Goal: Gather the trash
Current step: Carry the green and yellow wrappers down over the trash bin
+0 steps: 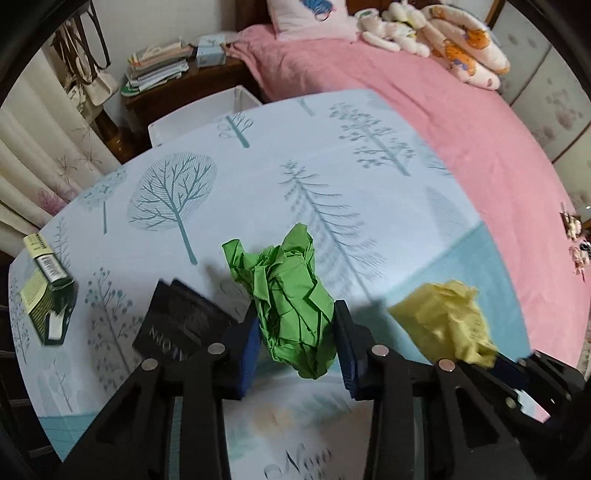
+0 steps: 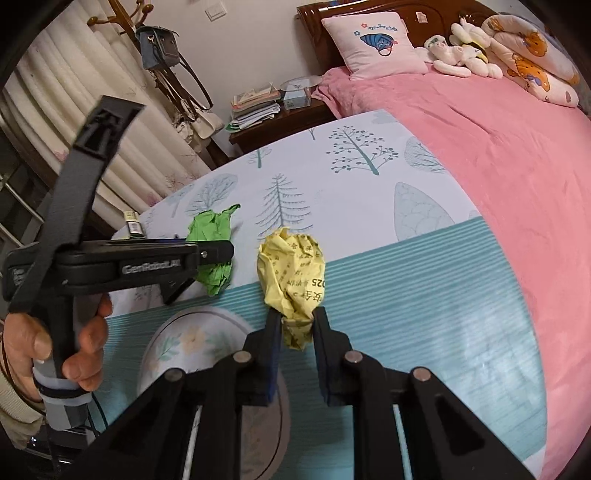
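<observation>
Both claws clamped on crumpled paper, over the tree-print desk.

Left claw (image 1: 297, 343) pinches a green paper wad (image 1: 291, 299) between its pads, held over the desk (image 1: 258, 177). Right claw (image 2: 295, 332) grips the lower end of a yellow paper wad (image 2: 293, 269), printed with dark characters. A green carton (image 1: 46, 291) lies at the desk's left edge. Pink bed (image 2: 498, 155) behind.

— What sort of place is this?
— A bedroom in a home. A bed (image 2: 480, 155) with a pink blanket fills one side, with a pillow (image 2: 373, 44) and soft toys (image 2: 461, 55) against a wooden headboard (image 2: 317, 33).
— Anything else?
— A nightstand (image 2: 280, 118) stacked with papers (image 2: 255, 107), pleated curtains (image 2: 74, 122), and bags (image 2: 159, 48) hanging on a coat stand.
</observation>
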A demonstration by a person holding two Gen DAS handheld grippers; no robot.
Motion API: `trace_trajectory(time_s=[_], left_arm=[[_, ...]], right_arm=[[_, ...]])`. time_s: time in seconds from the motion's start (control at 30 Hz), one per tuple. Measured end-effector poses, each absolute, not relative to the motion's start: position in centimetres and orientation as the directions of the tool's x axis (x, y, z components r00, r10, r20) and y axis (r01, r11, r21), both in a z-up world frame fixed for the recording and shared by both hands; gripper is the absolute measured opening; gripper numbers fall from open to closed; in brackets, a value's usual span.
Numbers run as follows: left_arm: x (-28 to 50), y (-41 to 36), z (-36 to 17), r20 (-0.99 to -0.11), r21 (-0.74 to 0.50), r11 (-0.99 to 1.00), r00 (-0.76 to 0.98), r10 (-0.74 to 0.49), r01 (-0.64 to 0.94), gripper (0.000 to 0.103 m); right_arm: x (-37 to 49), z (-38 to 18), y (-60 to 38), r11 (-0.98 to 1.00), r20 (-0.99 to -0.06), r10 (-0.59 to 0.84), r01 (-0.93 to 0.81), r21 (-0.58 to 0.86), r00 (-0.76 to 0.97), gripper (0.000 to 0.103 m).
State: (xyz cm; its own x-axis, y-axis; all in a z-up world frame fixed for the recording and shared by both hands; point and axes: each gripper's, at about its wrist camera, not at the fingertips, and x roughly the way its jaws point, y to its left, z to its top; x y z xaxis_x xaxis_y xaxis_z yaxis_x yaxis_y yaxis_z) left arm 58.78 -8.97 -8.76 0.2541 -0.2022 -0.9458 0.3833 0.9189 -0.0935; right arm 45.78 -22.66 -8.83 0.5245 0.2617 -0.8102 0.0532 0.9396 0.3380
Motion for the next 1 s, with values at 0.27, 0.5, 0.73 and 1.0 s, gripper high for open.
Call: trace_trajectory(time_s=[0.27,0.5,0.73,1.0], left_arm=[[50.6,-8.1,-3.6,-0.917,-0.107,0.905,0.311,-0.250,0.413,0.035],[40.7,-7.8,1.1,-0.888,-0.136,0.905,0.356,-0.291,0.402,0.036],[30.0,-8.2,4.6,-0.848,-0.132,0.919,0.438,-0.299,0.373,0.036],[18.6,-9.1,4.3,-0.840,-0.156,0.933,0.454,-0.298,0.323,0.036]], right_arm=[[40.0,-5.8,-22.4,0.927,-0.775,0.315,-0.003,0.374,0.548,0.016],[32.0,-1.4,-22.8,0.918,-0.731,0.366,-0.093,0.387,0.576,0.016],[23.2,2.0,-23.3,0.900,-0.697,0.428,-0.206,0.383,0.576,0.016],[15.0,2.2,-24.1,0.880,-0.702,0.474,-0.307,0.362,0.532,0.016]])
